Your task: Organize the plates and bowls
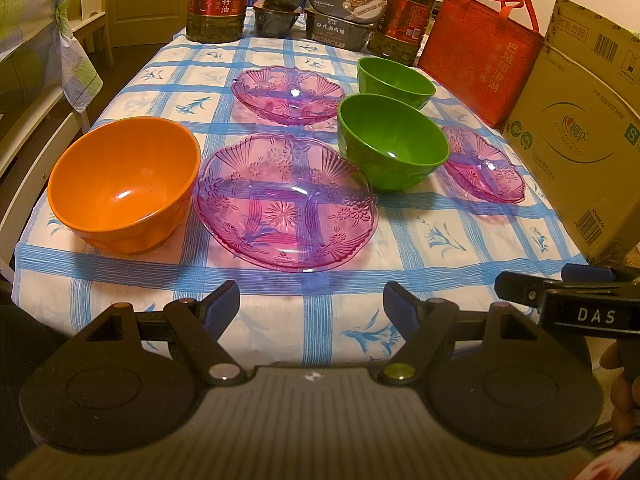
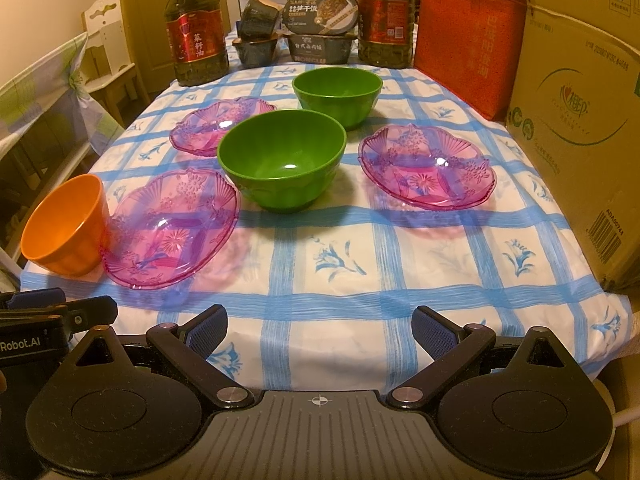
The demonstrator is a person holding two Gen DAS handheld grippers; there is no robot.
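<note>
An orange bowl (image 1: 124, 184) (image 2: 66, 226) stands at the near left of the table. Beside it lies a pink glass plate (image 1: 286, 204) (image 2: 172, 228). A second pink plate (image 1: 288, 94) (image 2: 218, 126) lies farther back, and a third (image 1: 484, 170) (image 2: 428, 170) lies at the right. Two green bowls stand in the middle, one nearer (image 1: 392, 142) (image 2: 282, 164) and one farther (image 1: 394, 82) (image 2: 336, 94). My left gripper (image 1: 312, 304) is open and empty over the table's near edge. My right gripper (image 2: 320, 328) is open and empty too, beside the left one.
Two oil bottles (image 1: 220, 0) (image 1: 404, 16), stacked food boxes (image 1: 344, 12) and dark tubs (image 1: 276, 8) stand along the back. A red bag (image 1: 480, 56) and a cardboard box (image 1: 580, 128) line the right side. A chair (image 1: 48, 64) stands at the left.
</note>
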